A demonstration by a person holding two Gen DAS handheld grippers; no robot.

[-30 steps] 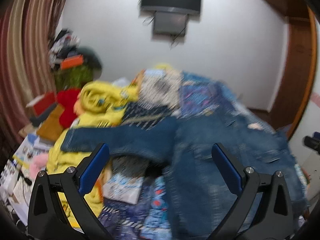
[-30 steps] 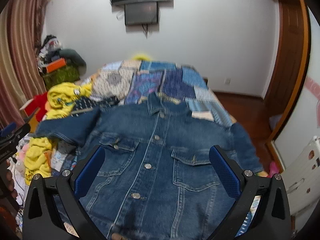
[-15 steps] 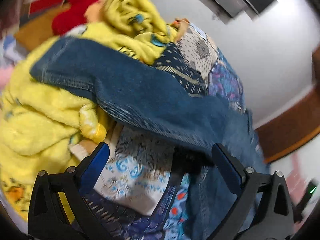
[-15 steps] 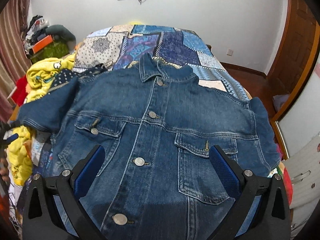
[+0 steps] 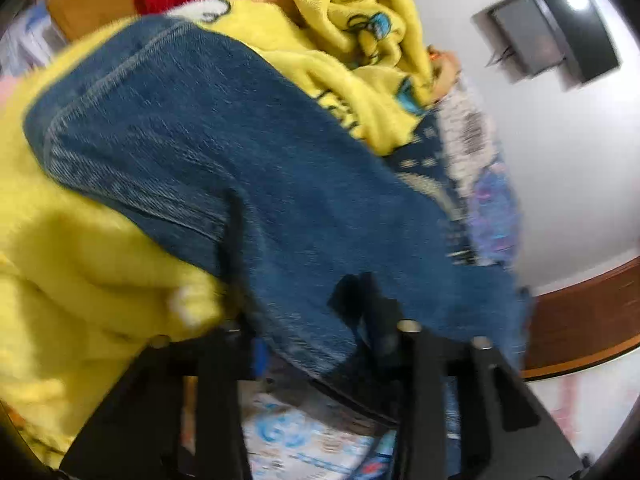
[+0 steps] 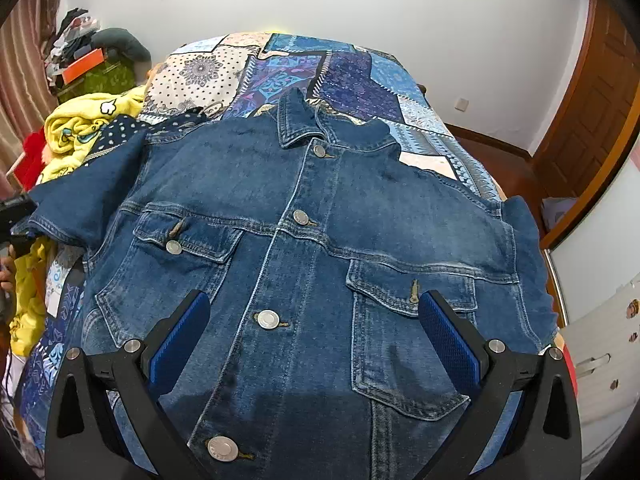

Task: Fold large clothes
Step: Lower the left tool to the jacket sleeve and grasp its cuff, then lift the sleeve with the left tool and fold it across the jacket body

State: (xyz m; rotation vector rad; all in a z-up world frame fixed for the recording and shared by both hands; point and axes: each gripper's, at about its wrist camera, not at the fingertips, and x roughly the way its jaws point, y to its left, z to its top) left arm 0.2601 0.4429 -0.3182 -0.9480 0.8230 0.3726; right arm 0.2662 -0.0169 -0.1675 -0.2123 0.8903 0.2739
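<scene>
A blue denim jacket (image 6: 304, 240) lies front up and buttoned on the patchwork bed (image 6: 304, 68). Its left sleeve (image 5: 224, 168) stretches over a yellow fleece blanket (image 5: 80, 272). In the blurred left wrist view my left gripper (image 5: 308, 344) has its fingers close together around the lower edge of that sleeve, with denim between them. My right gripper (image 6: 314, 330) is open and empty, hovering above the jacket's lower front between the two chest pockets. The left gripper's body shows at the far left of the right wrist view (image 6: 14, 216).
The yellow blanket (image 6: 76, 128) and a red item (image 6: 32, 152) are heaped at the bed's left side. A wooden door (image 6: 596, 120) is to the right, a white cabinet (image 6: 600, 352) at lower right, and a cluttered pile (image 6: 88, 60) by the curtain.
My left gripper has moved in onto the left sleeve and closed from wide open onto its edge. My right gripper has moved lower and closer over the jacket front, still open.
</scene>
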